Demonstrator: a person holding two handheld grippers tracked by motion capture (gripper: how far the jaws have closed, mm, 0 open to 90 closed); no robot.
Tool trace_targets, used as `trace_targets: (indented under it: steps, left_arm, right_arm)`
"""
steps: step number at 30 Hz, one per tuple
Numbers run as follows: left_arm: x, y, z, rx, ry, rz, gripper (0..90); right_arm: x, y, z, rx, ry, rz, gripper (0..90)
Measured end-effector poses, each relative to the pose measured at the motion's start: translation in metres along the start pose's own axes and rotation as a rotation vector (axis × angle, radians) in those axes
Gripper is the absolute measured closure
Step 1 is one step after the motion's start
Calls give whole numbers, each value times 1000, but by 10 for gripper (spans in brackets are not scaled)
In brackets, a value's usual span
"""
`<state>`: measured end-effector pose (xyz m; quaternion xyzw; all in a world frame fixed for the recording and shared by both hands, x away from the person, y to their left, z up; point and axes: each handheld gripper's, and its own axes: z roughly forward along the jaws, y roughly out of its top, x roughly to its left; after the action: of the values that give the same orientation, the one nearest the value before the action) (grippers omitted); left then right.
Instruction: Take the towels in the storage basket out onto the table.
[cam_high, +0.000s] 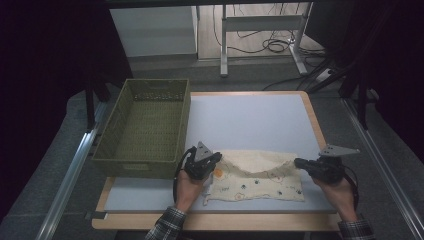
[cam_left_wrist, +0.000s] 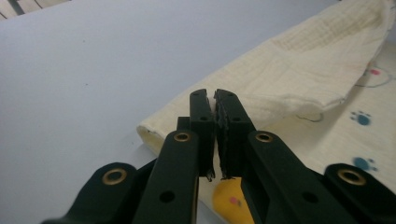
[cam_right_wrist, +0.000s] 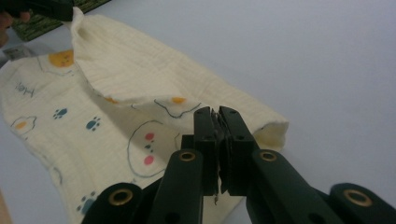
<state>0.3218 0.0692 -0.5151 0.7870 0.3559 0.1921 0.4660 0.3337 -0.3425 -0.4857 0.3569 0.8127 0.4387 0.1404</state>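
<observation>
A cream cloth (cam_high: 260, 184) printed with paw marks and small animals lies on the near part of the white table top (cam_high: 250, 117). Its far edge is folded over toward me and sags in the middle. My left gripper (cam_high: 218, 157) is shut on the cloth's left corner, and a sliver of cream fabric (cam_left_wrist: 303, 70) shows between the closed tips of the left gripper (cam_left_wrist: 215, 100). My right gripper (cam_high: 298, 162) is shut on the right corner. In the right gripper view, the right gripper (cam_right_wrist: 218, 114) pinches the fold of the cloth (cam_right_wrist: 121, 60), with the left gripper (cam_right_wrist: 46, 7) at the far end.
A green woven basket (cam_high: 137, 162) stands at the table's left, its front right corner close to my left hand. The white table top stretches bare beyond the cloth to the wooden far edge. Metal rails run along both sides of the table.
</observation>
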Motion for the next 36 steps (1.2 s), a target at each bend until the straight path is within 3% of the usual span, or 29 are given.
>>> trace_targets:
  steps: [16,28,31,32,36]
  left_arm:
    - [-24,-16,-33,-16,-45,36,857]
    - [-39,-43,-48,47,-63,58,835]
    - [-40,-53,-54,61,-77,29,727]
    - [-38,-55,-60,61,-88,-1,630]
    - [-34,-51,-71,36,-72,-15,509]
  right_arm:
    - [25,-30,-22,18,27,-9,860]
    - [35,-57,-22,60,46,14,810]
    - [37,-62,-28,66,47,28,744]
    - [39,-63,-35,62,39,30,719]
    - [39,-60,-52,44,12,28,692]
